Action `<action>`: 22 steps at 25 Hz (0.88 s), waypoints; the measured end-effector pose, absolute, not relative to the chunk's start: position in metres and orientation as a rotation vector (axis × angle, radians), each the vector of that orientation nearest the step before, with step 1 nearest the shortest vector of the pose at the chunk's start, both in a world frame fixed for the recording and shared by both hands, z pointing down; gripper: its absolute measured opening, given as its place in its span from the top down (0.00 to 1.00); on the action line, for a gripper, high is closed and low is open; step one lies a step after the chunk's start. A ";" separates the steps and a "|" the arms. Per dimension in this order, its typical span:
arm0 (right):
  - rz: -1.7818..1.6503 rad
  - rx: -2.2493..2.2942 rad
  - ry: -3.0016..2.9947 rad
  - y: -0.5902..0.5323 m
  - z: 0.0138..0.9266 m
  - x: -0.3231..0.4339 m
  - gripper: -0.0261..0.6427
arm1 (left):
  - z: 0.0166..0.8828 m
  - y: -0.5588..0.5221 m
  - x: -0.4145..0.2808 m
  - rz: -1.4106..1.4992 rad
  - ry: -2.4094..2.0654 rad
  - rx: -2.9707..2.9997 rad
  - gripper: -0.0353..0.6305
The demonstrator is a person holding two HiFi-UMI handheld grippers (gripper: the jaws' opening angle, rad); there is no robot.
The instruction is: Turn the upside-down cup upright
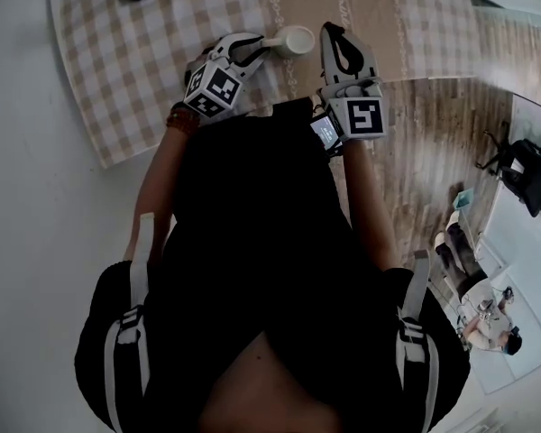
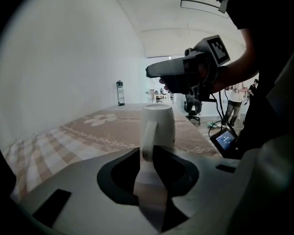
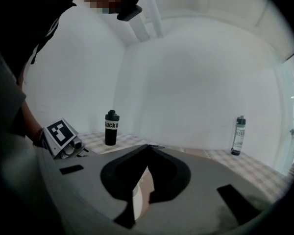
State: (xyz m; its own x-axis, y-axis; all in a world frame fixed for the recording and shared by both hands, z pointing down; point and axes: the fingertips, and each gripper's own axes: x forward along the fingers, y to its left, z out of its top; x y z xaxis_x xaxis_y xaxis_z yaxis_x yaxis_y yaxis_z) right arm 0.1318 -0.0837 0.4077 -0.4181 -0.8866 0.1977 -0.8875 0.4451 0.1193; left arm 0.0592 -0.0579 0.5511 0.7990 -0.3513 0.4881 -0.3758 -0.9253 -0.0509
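**Inspector:** Position of the cup (image 2: pixel 160 124)?

**Assistant:** Base up on the table (image 1: pixel 126 79), on its checked cloth (image 2: pixel 54 141). The handle (image 2: pixel 148 133) faces the left tongs (image 2: pixel 146 150). Those tongs are narrowed onto the handle alone, and the body is not held.

**Inspector:** Right tongs (image 1: pixel 332 32)?

**Assistant:** Closed on nothing. They hover just beside the cup, on the side away from the left pair.

**Inspector:** Hazards?

**Assistant:** Three, in my judgement.
- A handle is a thin purchase. Once the cup is lifted and rolled, its weight may swing it about the pads or slip it free.
- If the turn begins too low, the rim may catch the cloth and drag it.
- The idle right tongs stand close enough to knock the cup mid-turn.

The black bottle (image 3: pixel 110 128) is well apart and no concern.
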 end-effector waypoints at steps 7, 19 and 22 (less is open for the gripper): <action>0.009 1.535 -2.471 -0.089 0.410 0.134 0.96 | 0.556 -0.059 0.065 0.805 -0.592 2.929 0.80; 0.072 1.533 -2.481 -0.083 0.418 0.132 0.96 | 0.554 -0.056 0.067 0.749 -0.498 2.863 0.83; 0.155 1.477 -2.552 -0.078 0.425 0.131 0.96 | 0.553 -0.057 0.067 0.743 -0.482 2.838 0.83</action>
State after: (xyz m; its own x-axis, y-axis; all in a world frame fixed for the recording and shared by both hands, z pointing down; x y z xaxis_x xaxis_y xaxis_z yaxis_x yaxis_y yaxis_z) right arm 0.1309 -0.0783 0.4247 -0.4861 -0.8472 0.2144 -0.8669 0.4984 0.0041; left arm 0.0666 -0.0571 0.5528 0.8238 -0.2653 0.5010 -0.3491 -0.9337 0.0796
